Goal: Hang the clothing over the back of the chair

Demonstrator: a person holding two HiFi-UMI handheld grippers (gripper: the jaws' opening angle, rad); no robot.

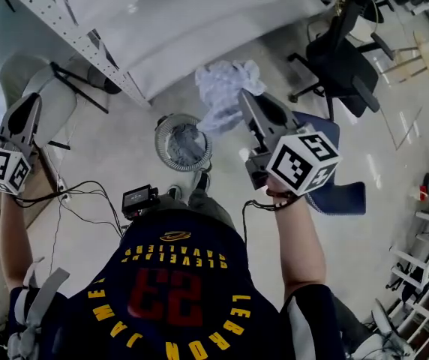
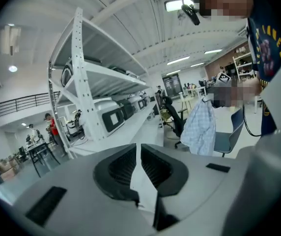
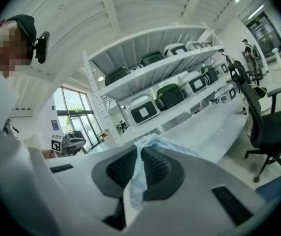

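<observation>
Chair (image 1: 349,198) half behind R hand-held gripper (image 1: 244,97)

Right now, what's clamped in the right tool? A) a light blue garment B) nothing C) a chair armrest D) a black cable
A: in the right gripper view the right tool has its jaws closed on the light blue garment, a strip of which runs between the pads.

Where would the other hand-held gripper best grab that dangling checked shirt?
Near the top of the shirt, beside where the right hand-held gripper pinches it, coming in from the side. It hangs bunched from that single point, so a second hold up high would likely spread it to drape over the blue chair.
</observation>
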